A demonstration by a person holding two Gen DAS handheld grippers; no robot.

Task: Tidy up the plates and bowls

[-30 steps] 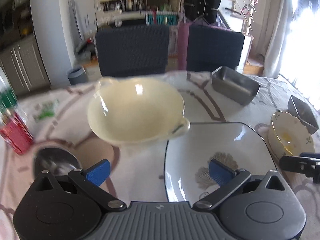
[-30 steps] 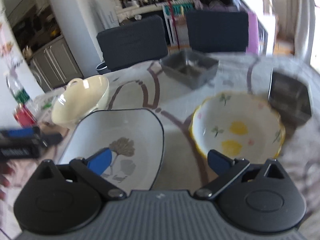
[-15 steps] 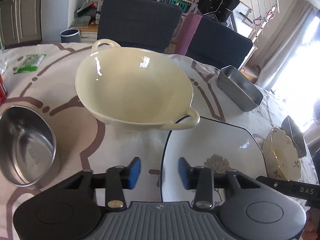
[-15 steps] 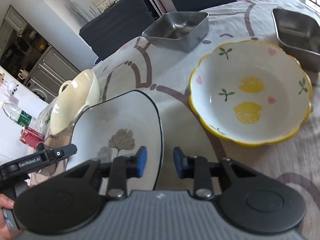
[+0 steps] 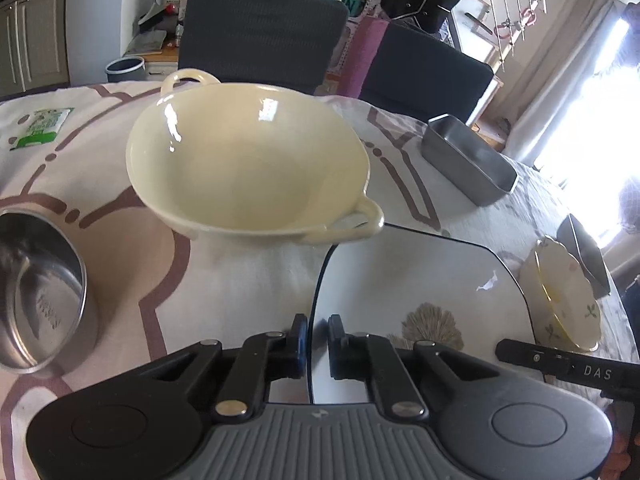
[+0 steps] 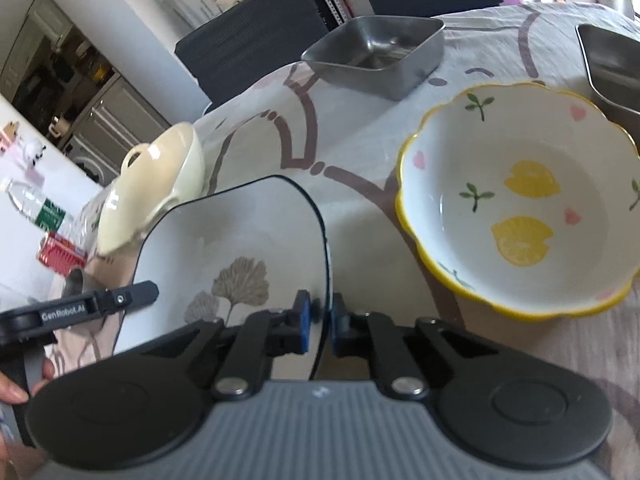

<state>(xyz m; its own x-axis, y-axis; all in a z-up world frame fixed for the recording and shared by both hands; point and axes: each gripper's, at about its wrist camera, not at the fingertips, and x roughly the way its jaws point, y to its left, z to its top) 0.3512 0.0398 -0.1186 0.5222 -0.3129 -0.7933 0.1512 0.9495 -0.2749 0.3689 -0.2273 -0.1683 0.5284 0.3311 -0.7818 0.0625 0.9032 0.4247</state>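
Observation:
A square white plate (image 5: 420, 280) with a thin black rim and a brown leaf print lies on the tablecloth. My left gripper (image 5: 316, 340) is closing on its left rim, which stands between the blue pads. In the right wrist view my right gripper (image 6: 320, 320) is closing on the opposite rim of the same plate (image 6: 240, 232), pads on either side of the edge. A cream bowl (image 5: 248, 168) with two loop handles sits just beyond the plate, one handle over its corner. To the right of the plate sits a scalloped bowl (image 6: 520, 200) with lemons painted on it.
A round steel bowl (image 5: 36, 292) sits at the near left. A square steel tray (image 6: 376, 52) stands behind the plate, another steel tray (image 6: 612, 68) at the far right. A red can (image 6: 60, 256) and a water bottle (image 6: 36, 208) are at the left. Dark chairs line the far table edge.
Both grippers came down toward the table and their jaws went from wide open to nearly shut, each now around one edge of the white plate.

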